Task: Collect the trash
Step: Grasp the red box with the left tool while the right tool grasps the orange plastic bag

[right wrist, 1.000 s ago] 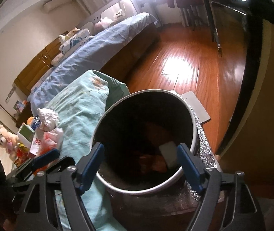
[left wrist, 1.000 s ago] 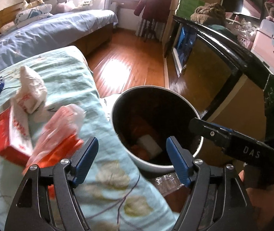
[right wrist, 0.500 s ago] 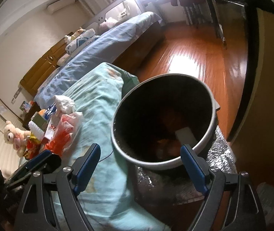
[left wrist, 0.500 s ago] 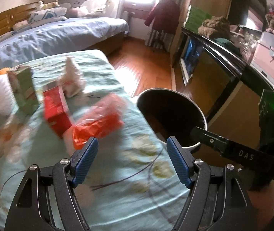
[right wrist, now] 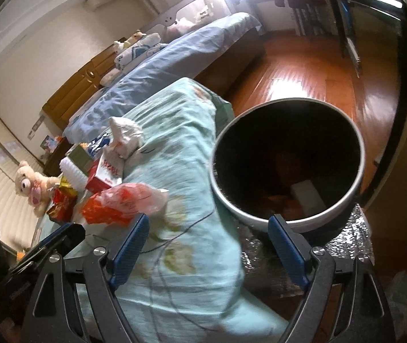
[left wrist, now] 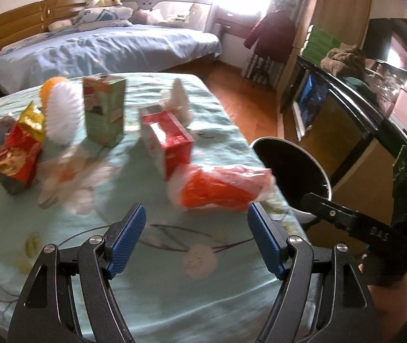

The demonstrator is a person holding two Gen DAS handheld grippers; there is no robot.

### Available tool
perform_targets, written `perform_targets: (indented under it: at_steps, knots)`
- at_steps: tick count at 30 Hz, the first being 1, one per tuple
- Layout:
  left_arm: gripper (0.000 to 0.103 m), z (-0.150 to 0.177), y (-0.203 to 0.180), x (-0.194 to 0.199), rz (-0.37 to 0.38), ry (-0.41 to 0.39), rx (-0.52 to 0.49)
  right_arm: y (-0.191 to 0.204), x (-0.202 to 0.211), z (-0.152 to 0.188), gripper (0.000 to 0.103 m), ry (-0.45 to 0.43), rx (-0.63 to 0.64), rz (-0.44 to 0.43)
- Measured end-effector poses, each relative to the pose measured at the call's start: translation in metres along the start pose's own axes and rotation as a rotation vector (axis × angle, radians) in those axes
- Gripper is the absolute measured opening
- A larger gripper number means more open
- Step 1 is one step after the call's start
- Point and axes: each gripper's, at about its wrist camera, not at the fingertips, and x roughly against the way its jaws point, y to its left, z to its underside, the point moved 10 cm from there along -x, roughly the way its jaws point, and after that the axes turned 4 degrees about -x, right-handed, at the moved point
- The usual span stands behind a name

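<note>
Trash lies on the table [left wrist: 175, 300] beside the bin [right wrist: 343, 200], so drops are short. I keep my left gripper [left wrist: 196, 241] wide and empty before the orange bag [left wrist: 217, 190]; my right gripper [right wrist: 207, 253] is wide too, empty.

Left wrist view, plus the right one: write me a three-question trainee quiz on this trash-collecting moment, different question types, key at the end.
1. True or false: the left gripper holds the orange plastic bag.
2. Which item lies nearest the trash bin? A) green carton B) orange plastic bag C) white brush
3. Fill in: the red box rests on the ____ floral cloth.

Key: 1 false, both grippers are open and empty; 2 B; 3 light blue.
</note>
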Motion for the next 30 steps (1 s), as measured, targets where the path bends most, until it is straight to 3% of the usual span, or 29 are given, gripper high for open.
perform_targets:
  at_steps: [10, 18, 23, 30]
  knots:
    - [0.075, -0.016, 0.035, -0.01, -0.014, 0.016, 0.063, 0.03, -0.011, 0.01, 0.087, 0.038, 0.12, -0.077]
    - [0.076, -0.05, 0.035, -0.037, -0.001, 0.053, 0.024, 0.067, -0.025, 0.006, 0.087, 0.07, 0.362, -0.144]
    - [0.076, -0.055, 0.033, -0.057, 0.0, 0.101, 0.002, 0.09, -0.037, 0.0, 0.087, 0.066, 0.539, -0.16]
    - [0.076, -0.053, 0.04, -0.074, -0.013, 0.123, 0.011, 0.094, -0.062, 0.009, 0.085, 0.128, 0.609, -0.161]
